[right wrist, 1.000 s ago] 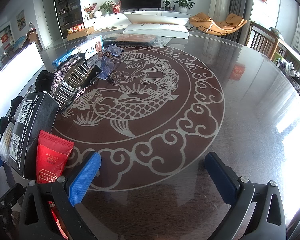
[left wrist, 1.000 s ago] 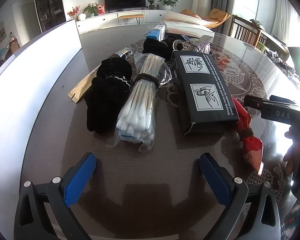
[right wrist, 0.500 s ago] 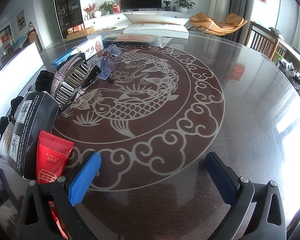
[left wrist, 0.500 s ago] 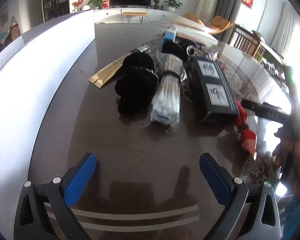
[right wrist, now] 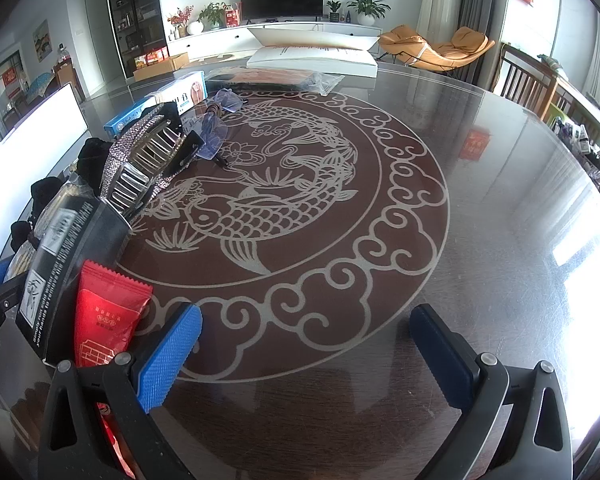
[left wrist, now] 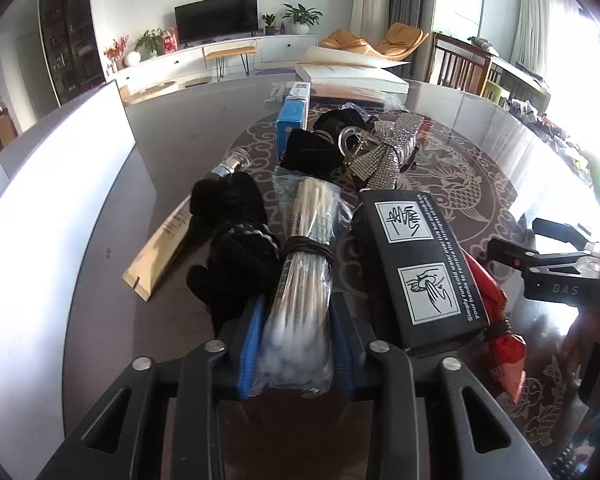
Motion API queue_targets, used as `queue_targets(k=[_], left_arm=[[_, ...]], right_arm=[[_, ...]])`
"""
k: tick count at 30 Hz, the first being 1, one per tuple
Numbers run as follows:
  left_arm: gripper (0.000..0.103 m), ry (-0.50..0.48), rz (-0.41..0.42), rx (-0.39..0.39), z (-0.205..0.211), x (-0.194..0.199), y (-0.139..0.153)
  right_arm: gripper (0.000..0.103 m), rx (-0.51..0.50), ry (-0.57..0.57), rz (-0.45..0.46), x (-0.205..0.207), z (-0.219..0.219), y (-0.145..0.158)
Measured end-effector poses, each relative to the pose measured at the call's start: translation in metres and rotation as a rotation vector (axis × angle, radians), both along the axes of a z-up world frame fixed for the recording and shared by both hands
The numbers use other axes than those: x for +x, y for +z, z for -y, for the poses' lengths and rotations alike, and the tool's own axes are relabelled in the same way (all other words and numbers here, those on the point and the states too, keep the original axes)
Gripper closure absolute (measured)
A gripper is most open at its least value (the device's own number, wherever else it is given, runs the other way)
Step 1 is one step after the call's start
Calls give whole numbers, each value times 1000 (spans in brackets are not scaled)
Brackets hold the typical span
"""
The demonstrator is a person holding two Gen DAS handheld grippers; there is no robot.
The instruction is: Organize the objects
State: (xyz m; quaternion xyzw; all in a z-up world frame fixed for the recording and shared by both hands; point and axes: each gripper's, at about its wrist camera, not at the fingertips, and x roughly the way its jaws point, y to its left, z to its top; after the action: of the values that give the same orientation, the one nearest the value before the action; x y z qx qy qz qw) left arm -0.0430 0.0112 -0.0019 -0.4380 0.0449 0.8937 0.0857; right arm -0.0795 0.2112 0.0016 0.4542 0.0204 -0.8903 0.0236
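The left gripper (left wrist: pixel 298 344) is squeezing the cotton swab bundle (left wrist: pixel 304 280), hiding its near end; the clear-wrapped bundle is lying on the table (left wrist: pixel 108 280) between a black glove (left wrist: pixel 236 240) and black box (left wrist: pixel 420 264). The right gripper (right wrist: pixel 306 356) is hovering wide apart, gripping nothing.

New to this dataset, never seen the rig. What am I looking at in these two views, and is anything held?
No robot: a person holds one pair of tongs in each hand, each with a fisheye camera looking along its fingers. In the left view, the left tongs are shut on a bagged bundle of cotton swabs, lying between a black glove and a black box on the fish-patterned table. In the right view, the right tongs are open and hold nothing, with a red packet beside them.
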Motion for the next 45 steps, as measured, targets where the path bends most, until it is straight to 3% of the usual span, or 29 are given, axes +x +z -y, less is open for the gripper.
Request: queue_targets(k=[5, 9, 13, 14, 19, 23, 27, 30, 33, 34, 35, 37, 42, 45], left_arm=[[73, -12, 0, 6, 1, 41, 2], [70, -23, 29, 69, 10, 70, 2], [43, -7, 44, 138, 25, 80, 3], [41, 4, 34, 155, 32, 82, 6], [41, 65, -9, 229, 56, 78, 23], [41, 56, 8, 254, 56, 61, 29], [41, 56, -8, 166, 43, 40, 35], [41, -5, 125, 168, 30, 22, 21], [41, -41, 138, 37, 8, 19, 6], [43, -45, 135, 6, 2, 18, 1], [63, -41, 131, -1, 1, 18, -3], [75, -25, 88, -36, -2, 23, -5], [75, 32, 81, 45, 14, 51, -5], [76, 61, 65, 78, 26, 75, -5]], right_arm=[[0, 0, 0, 0, 0, 0, 0], [0, 0, 0, 0, 0, 0, 0], [0, 0, 0, 0, 0, 0, 0], [0, 0, 0, 0, 0, 0, 0], [0, 0, 0, 0, 0, 0, 0], [0, 0, 0, 0, 0, 0, 0], [0, 0, 0, 0, 0, 0, 0], [0, 0, 0, 0, 0, 0, 0], [0, 0, 0, 0, 0, 0, 0], [0, 0, 0, 0, 0, 0, 0], [0, 0, 0, 0, 0, 0, 0], [0, 0, 0, 0, 1, 1, -1], [0, 3, 7, -1, 4, 2, -3], [4, -40, 59, 79, 6, -7, 6]])
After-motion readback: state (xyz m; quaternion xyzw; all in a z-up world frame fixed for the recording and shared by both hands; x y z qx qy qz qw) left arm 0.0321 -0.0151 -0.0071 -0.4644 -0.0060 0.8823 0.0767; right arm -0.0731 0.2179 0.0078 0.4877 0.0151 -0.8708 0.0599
